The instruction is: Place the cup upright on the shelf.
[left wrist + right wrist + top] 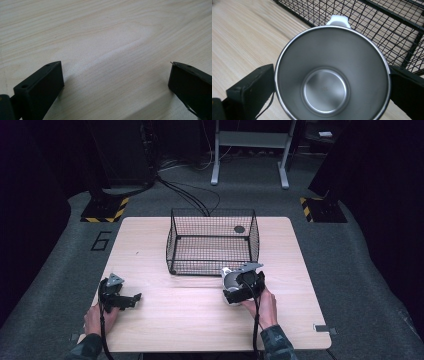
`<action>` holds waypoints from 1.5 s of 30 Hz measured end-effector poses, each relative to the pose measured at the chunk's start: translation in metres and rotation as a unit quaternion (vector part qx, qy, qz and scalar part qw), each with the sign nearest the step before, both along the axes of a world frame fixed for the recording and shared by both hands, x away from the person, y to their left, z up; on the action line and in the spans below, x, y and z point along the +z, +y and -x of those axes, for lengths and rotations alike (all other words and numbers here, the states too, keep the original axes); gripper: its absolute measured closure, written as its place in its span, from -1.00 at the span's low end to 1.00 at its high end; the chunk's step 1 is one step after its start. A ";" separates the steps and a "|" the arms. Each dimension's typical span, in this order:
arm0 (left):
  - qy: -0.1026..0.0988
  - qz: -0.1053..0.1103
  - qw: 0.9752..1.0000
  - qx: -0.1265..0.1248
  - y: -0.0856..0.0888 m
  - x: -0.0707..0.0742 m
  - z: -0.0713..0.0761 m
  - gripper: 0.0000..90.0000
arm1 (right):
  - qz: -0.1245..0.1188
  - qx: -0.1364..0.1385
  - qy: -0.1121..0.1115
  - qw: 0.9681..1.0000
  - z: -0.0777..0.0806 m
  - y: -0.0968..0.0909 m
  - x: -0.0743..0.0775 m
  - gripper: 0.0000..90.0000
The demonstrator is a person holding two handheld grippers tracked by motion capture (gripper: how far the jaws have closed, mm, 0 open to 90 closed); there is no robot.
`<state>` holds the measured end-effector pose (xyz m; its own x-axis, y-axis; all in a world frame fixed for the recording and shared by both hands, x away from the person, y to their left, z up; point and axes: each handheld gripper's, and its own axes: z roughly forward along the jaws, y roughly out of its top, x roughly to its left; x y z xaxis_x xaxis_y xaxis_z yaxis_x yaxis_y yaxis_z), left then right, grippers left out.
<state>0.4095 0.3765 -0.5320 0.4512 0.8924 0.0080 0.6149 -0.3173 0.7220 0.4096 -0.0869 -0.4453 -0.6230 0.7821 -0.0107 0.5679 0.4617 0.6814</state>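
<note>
- Right gripper, held in a person's hand at the table's near-right area, is clamped on a steel cup; jaws press either side of its rim.
- Cup sits just in front of the black wire basket; white handle points toward the mesh.
- Left gripper, at near-left w/ jaws spread wide, holds nothing; bare wood btwn them in left gripper view.
</note>
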 end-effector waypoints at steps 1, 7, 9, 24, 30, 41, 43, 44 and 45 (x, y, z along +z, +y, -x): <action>0.000 0.000 1.000 0.000 0.000 0.000 0.000 -1.00 | 0.000 0.000 0.000 1.000 0.000 0.000 0.000 -1.00; -0.003 0.001 1.000 0.000 0.000 0.000 0.000 -1.00 | 0.014 -0.002 -0.002 1.000 -0.003 0.005 -0.001 -0.97; -0.002 0.001 1.000 0.000 0.000 0.000 0.000 -1.00 | 0.016 -0.005 -0.008 1.000 -0.003 0.005 -0.001 -0.93; -0.003 0.001 1.000 0.000 0.000 0.000 0.000 -1.00 | 0.020 0.003 -0.013 1.000 -0.002 0.006 -0.001 -0.88; -0.001 0.005 1.000 0.002 -0.001 -0.001 0.000 -1.00 | 0.014 0.010 -0.013 1.000 -0.001 0.007 0.000 -0.88; -0.002 0.004 1.000 0.002 0.000 -0.001 0.000 -1.00 | 0.013 0.019 -0.014 1.000 0.003 0.004 0.014 -0.88; -0.002 0.004 1.000 0.002 0.000 -0.001 0.000 -1.00 | 0.014 0.021 -0.013 1.000 0.004 0.004 0.016 -0.88; -0.002 0.004 1.000 0.002 0.000 -0.001 0.000 -1.00 | 0.010 0.018 -0.015 1.000 0.005 0.004 0.016 -0.88; -0.002 0.004 1.000 0.002 0.000 -0.001 0.000 -1.00 | 0.010 0.021 -0.015 1.000 0.005 0.004 0.018 -0.88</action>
<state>0.4095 0.3760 -0.5325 0.4481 0.8940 0.0015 0.6137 -0.3088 0.7267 0.4047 -0.0827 -0.4273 -0.6548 0.7545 -0.0446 0.5276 0.4986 0.6878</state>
